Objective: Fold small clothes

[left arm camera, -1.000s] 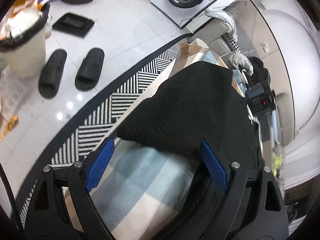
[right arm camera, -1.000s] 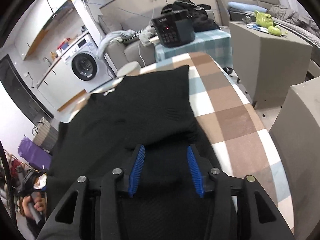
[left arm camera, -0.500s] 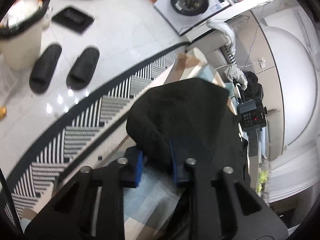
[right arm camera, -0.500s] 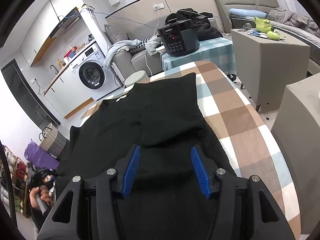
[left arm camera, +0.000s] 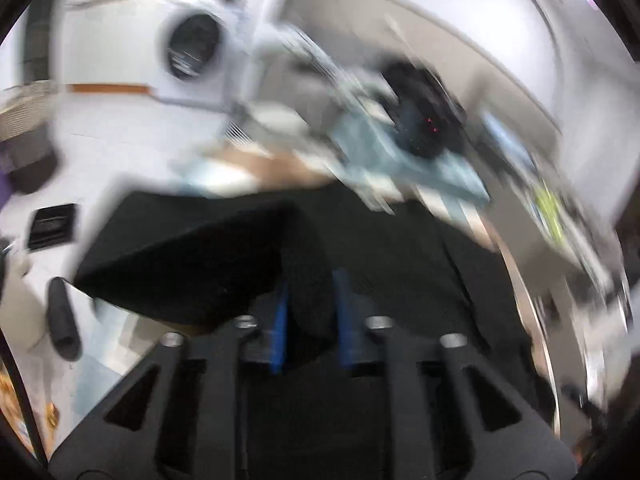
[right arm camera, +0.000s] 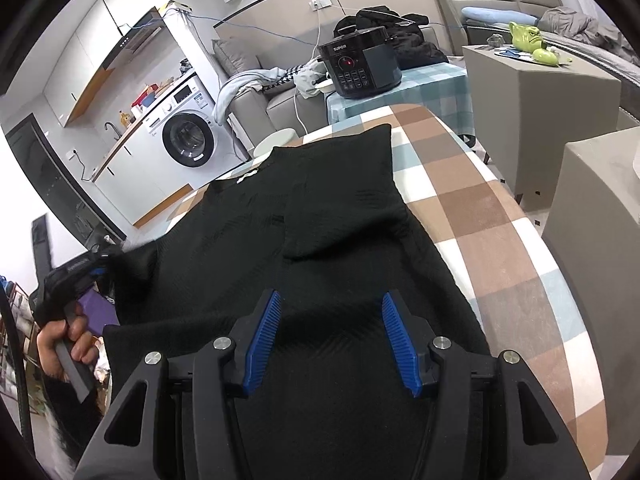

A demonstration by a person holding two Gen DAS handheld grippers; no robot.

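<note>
Left wrist view is badly blurred, yet the left gripper (left arm camera: 310, 316) can be made out with its blue pads (left arm camera: 280, 320) drawn close together, clamped on a bunched fold of the black garment (left arm camera: 188, 256). That fold rises off the checked tablecloth (left arm camera: 260, 166), and the cloth spreads out to the left of the jaws. Far behind, a washing machine (left arm camera: 192, 60) sits at upper left and a dark cooker (left arm camera: 424, 120) at upper right.

Right wrist view is sharp. The right gripper (right arm camera: 332, 340) hovers over the near part of the black garment (right arm camera: 320, 216) with its jaws wide apart, gripping nothing. The garment lies flat across the left half of the checked tablecloth (right arm camera: 480, 208), its right side folded inward. At far left the person's hand (right arm camera: 64, 340) holds the left gripper (right arm camera: 86, 268), which pinches the garment's left edge. The cooker (right arm camera: 360, 68) stands on a far table, the washing machine (right arm camera: 188, 140) to its left.
</note>
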